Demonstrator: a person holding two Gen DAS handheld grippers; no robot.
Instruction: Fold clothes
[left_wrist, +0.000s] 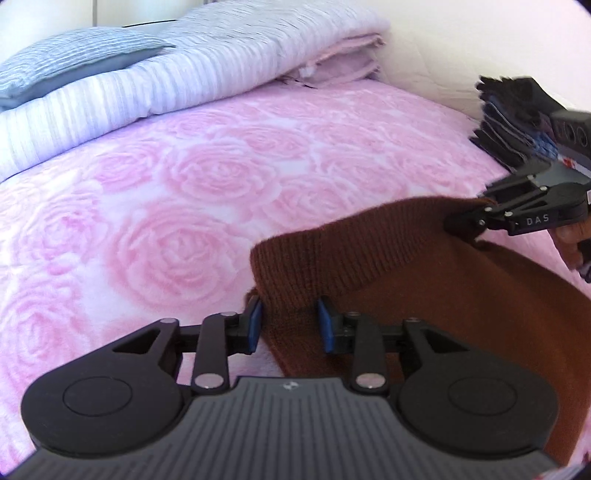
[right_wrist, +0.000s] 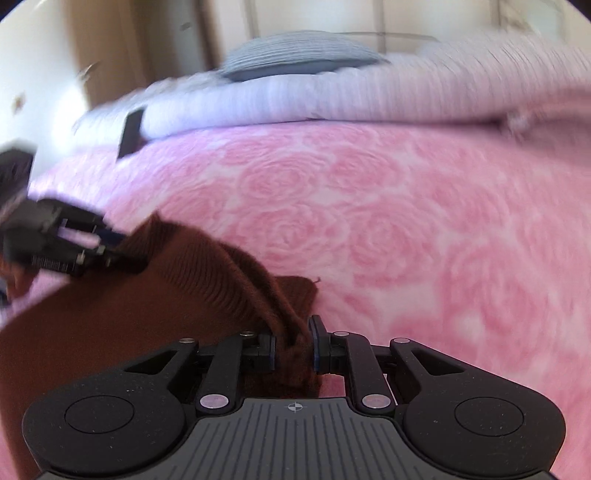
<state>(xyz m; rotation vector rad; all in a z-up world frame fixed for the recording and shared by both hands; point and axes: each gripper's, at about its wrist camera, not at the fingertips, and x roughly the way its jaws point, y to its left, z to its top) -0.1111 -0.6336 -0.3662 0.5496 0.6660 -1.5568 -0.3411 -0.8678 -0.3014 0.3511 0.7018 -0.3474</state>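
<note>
A brown knit sweater (left_wrist: 461, 314) lies on the pink rose-patterned bed (left_wrist: 184, 206). Its ribbed hem is lifted off the bed between the two grippers. My left gripper (left_wrist: 290, 325) has its blue pads around a bunched corner of the hem, gripping the cloth. My right gripper (right_wrist: 291, 349) is shut on the other corner of the sweater (right_wrist: 207, 280). In the left wrist view the right gripper (left_wrist: 465, 221) pinches the hem at the right. In the right wrist view the left gripper (right_wrist: 122, 254) holds the hem at the left.
A folded striped lilac duvet (left_wrist: 184, 74) and a grey-blue pillow (left_wrist: 74, 59) lie at the head of the bed. A stack of dark folded clothes (left_wrist: 509, 122) sits at the bed's right edge. A white wall runs behind it.
</note>
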